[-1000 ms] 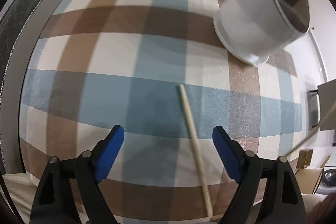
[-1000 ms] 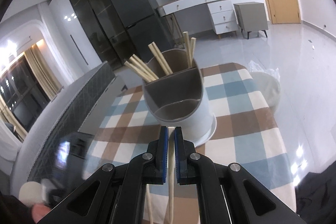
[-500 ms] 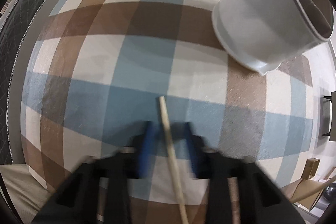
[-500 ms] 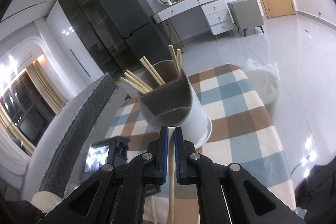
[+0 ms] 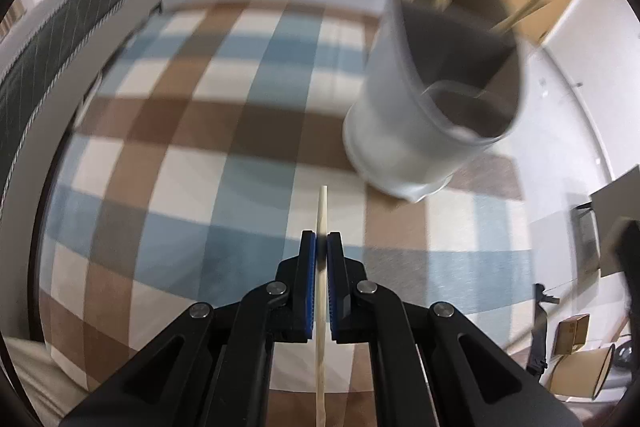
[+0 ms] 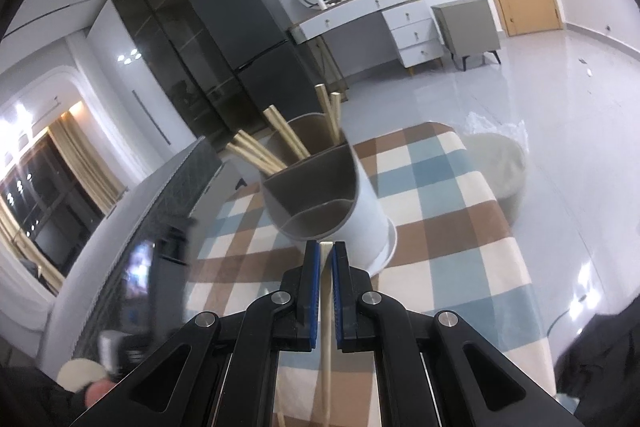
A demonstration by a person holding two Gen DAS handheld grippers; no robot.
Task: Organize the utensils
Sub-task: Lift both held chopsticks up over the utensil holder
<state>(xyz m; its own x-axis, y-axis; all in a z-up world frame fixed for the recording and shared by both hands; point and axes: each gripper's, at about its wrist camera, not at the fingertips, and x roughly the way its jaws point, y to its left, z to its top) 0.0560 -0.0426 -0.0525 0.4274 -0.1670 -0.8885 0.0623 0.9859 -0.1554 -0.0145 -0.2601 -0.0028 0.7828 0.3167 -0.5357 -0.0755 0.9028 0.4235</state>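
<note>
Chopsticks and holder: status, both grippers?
Left gripper shut on a chopstick. Right gripper shut on another chopstick, tip just short of the utensil holder. Nothing blocks its front compartment.

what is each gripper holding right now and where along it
The left gripper is clamped on a chopstick near its far tip. The right gripper grips another chopstick right at its end.
</note>
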